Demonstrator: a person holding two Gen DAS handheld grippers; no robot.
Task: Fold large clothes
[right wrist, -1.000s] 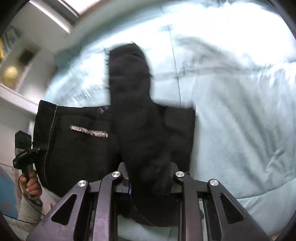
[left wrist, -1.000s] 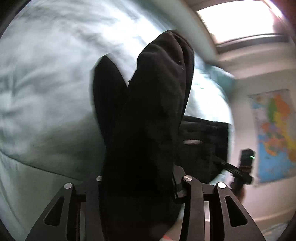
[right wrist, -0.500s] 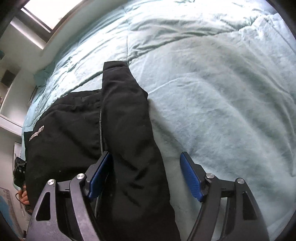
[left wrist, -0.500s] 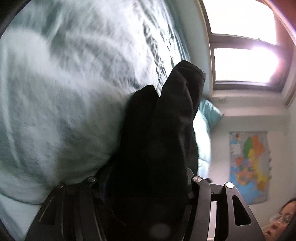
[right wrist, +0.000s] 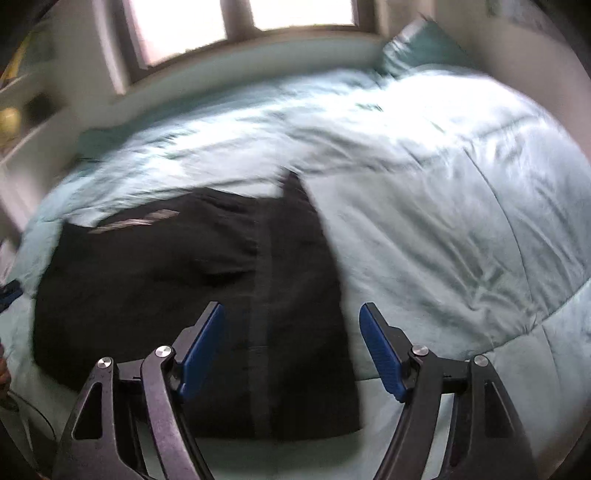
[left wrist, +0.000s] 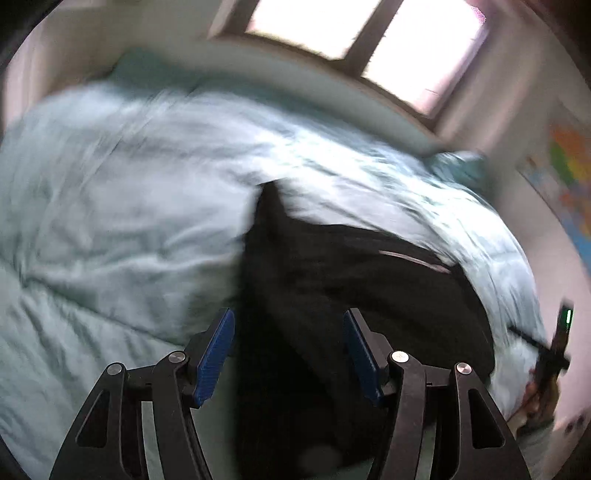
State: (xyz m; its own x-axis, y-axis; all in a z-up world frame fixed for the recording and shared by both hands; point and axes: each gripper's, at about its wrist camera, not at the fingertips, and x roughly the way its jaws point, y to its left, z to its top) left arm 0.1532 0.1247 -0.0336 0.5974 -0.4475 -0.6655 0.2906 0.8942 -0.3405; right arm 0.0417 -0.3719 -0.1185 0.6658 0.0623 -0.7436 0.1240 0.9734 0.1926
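A black garment lies folded flat on the pale teal bed cover, with one panel laid over its right side and a pale printed strip near its top left. It also shows in the left wrist view. My left gripper is open and empty, above the garment's near left part. My right gripper is open and empty, above the garment's near right part. Both views are blurred.
A teal pillow lies at the head of the bed under the window. A wall map hangs at the right. The other gripper's handle with a green light shows at the bed's right edge. Shelves stand at the left.
Both grippers have let go of the black fabric and pulled back from the bed. The lifted panel now lies flat on the garment. The left gripper opened in the last half second.
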